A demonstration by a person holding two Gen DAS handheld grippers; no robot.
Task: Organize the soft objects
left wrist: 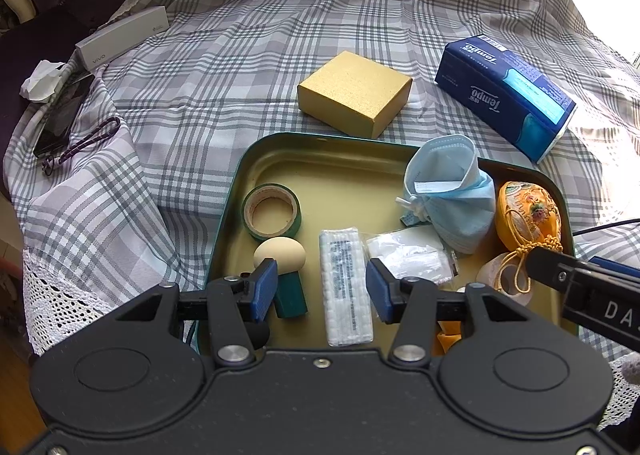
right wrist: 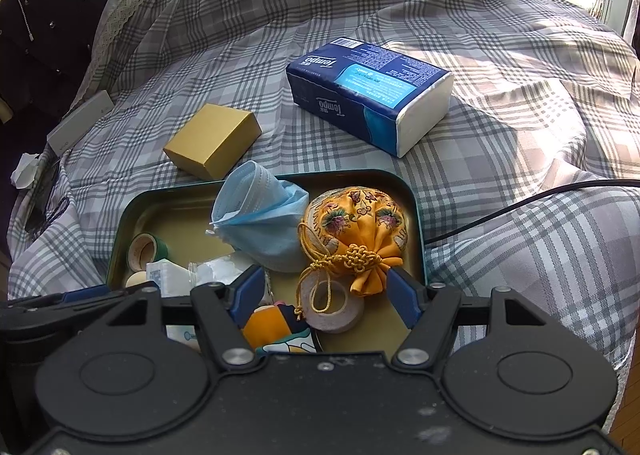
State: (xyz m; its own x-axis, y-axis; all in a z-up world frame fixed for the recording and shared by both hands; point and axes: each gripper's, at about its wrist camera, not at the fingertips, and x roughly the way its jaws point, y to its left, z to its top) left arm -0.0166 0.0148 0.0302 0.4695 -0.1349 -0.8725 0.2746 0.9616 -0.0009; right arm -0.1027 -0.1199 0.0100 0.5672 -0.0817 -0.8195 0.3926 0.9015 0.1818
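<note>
Left wrist view: the left tongs (left wrist: 321, 291) are held partly open over a green metal tray (left wrist: 236, 191) on the bed (left wrist: 280, 35). Nothing is gripped. A white pack of cotton swabs (left wrist: 345, 287) lies right under the gap, and a clear bag of white cotton (left wrist: 408, 257) is seen just beside it.

The right tongs (right wrist: 327, 291) are also held partly open, and nothing is gripped there either. An orange silk pouch (right wrist: 354, 227) with a gold cord and a roll of pale tape (right wrist: 332, 309) are seen between the blue pads.

To pick up a soft thing well, the tongs should be lowered straight and closed gently on its middle, so nothing is squashed.

A blue face mask (right wrist: 260, 219) leans against the pouch and may be dragged along. A green tape roll (left wrist: 273, 211) and a small round-headed stamp (left wrist: 282, 263) are crowded close by. A gold box (left wrist: 354, 93) and a blue tissue pack (left wrist: 504, 89) are left outside the tray, on the checked cover.
</note>
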